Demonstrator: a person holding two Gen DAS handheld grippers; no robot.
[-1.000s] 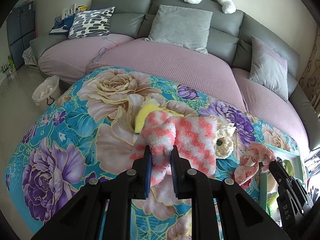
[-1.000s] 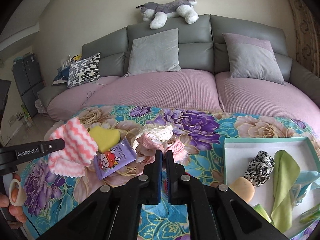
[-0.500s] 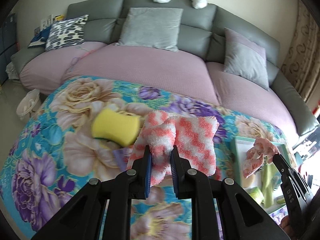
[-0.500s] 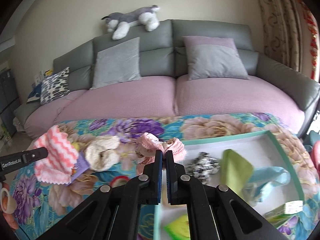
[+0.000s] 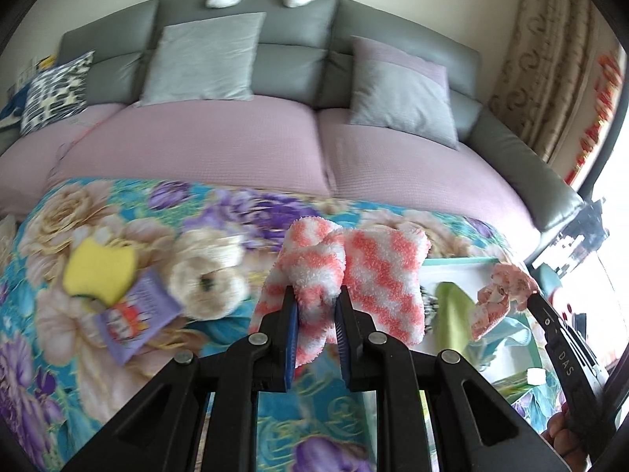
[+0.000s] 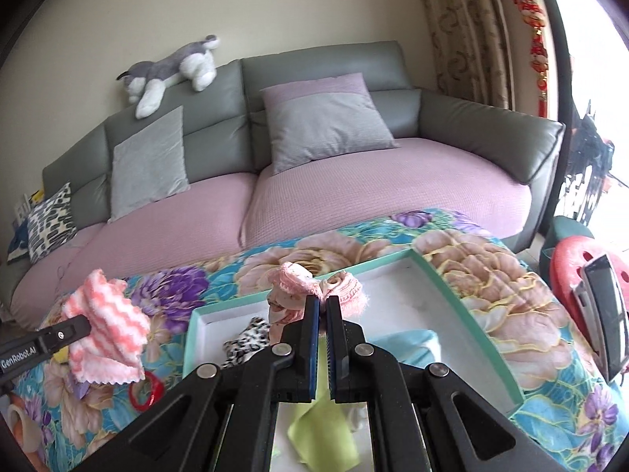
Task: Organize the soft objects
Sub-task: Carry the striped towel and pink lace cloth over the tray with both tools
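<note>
Left claw clamps striped cloth; right claw pinches pink lace.

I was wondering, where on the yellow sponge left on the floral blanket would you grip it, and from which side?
I would take the yellow sponge across its narrow waist, coming from above. It lies flat, and the notches pinching in its long edges give the fingers a seat. Its lower right corner overlaps the purple packet, so the upper left side, where only the floral blanket lies beside it, looks freer.

A plush husky lies atop the grey sofa beside patterned curtains.
</note>
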